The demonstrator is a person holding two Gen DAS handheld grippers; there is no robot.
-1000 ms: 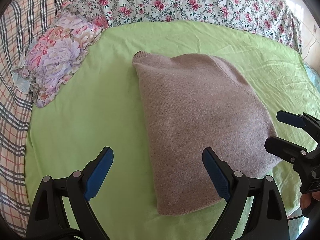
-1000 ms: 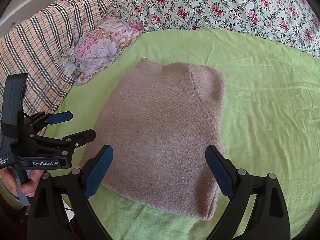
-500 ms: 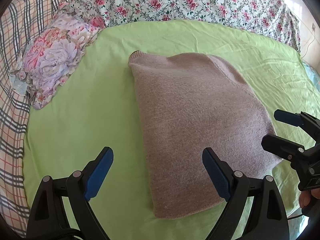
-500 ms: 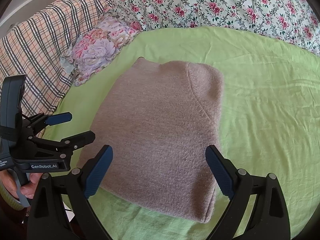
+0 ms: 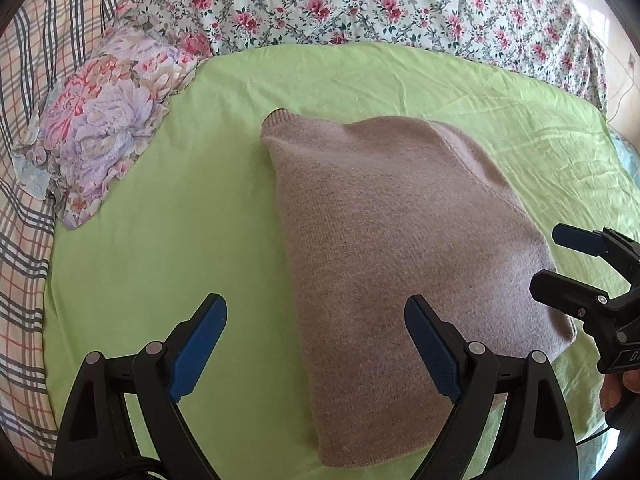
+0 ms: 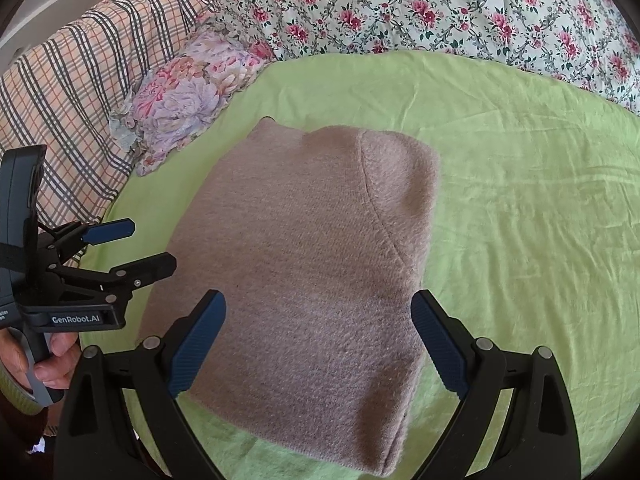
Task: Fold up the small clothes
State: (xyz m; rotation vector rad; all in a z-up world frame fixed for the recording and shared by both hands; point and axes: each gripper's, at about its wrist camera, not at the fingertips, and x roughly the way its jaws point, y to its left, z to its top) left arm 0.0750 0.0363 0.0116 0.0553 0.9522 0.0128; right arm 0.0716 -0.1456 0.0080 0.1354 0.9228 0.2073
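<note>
A folded dusty-pink knitted sweater [image 5: 400, 248] lies flat on the green sheet [image 5: 180, 216]; it also shows in the right wrist view [image 6: 304, 264]. My left gripper [image 5: 316, 344] is open and empty, hovering over the sweater's near left edge; it also shows in the right wrist view [image 6: 132, 244]. My right gripper [image 6: 320, 344] is open and empty above the sweater's near edge; it shows at the right of the left wrist view [image 5: 556, 260], beside the sweater's right corner.
A small floral pillow [image 5: 108, 120] lies at the sheet's far left. A plaid blanket [image 5: 24, 92] runs along the left and a rose-print quilt [image 5: 380, 4] along the back. The green sheet [image 6: 520, 220] stretches to the right of the sweater.
Both grippers have stayed open. The views shifted only slightly; the sweater has not moved on the sheet.
</note>
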